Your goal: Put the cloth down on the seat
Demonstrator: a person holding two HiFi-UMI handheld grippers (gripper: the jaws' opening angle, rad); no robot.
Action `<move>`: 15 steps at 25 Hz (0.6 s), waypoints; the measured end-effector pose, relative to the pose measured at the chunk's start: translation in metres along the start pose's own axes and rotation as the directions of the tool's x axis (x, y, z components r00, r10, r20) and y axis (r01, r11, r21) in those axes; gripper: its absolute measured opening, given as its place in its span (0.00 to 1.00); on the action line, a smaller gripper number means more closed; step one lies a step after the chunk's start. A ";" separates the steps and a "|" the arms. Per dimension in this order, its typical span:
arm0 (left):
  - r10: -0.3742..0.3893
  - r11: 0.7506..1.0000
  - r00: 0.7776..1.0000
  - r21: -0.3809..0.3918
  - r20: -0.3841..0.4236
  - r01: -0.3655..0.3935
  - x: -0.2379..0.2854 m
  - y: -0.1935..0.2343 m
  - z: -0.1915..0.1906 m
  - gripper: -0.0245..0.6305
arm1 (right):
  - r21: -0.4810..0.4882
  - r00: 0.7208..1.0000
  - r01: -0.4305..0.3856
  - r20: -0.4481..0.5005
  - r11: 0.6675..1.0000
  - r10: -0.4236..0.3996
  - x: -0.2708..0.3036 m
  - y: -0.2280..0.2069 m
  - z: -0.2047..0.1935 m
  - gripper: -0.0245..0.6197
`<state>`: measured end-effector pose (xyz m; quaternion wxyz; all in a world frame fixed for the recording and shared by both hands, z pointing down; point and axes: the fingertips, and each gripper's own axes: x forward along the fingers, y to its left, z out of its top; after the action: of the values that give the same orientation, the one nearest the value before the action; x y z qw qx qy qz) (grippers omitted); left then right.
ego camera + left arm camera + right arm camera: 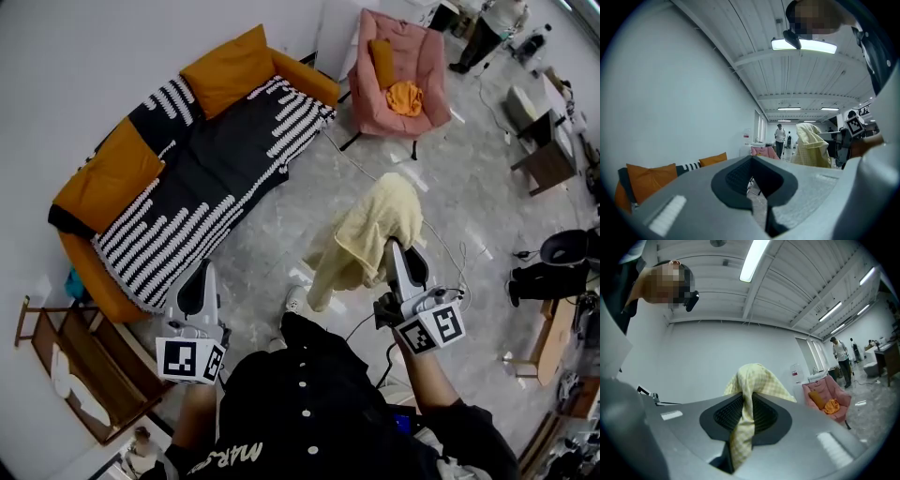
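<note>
Head view, and the right gripper (397, 251) is raised over the floor with the pale yellow cloth (370, 230) draped from it, hanging free in loose folds and touching no furniture. Over to the right gripper view: its jaws are pinched tight on a gathered fold of cloth, the checked weave bunched between the dark pads and spilling out above and below. The left gripper (201, 279) sits low by the person's side, and its own view shows the jaws pressed together on nothing.

Two candidates for the seat: the orange sofa (98, 187) under a black-and-white throw (216, 178), near on the left, and the pink armchair (398, 70) well ahead (already carrying an orange cloth (405, 97)). Which one is meant, I can't say.

That cloth looks light and thoroughly limp. It will sag, swing and crumple on landing, though nothing about it seems fragile or likely to slip. One pinch on a bunched edge should carry it; spreading it flat would probably call for the left jaws on a far corner.
</note>
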<state>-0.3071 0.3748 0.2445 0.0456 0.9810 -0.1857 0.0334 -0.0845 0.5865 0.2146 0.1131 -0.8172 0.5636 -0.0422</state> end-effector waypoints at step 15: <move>0.056 0.998 0.998 0.012 0.020 -0.057 0.083 0.033 0.024 0.04 | -0.002 0.999 -0.054 0.005 0.999 0.054 0.096 -0.040 0.013 0.15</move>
<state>-0.2415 0.3118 0.2304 0.0364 0.9759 -0.2136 0.0261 -0.0113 0.5129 0.2053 0.1148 -0.8019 0.5852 -0.0365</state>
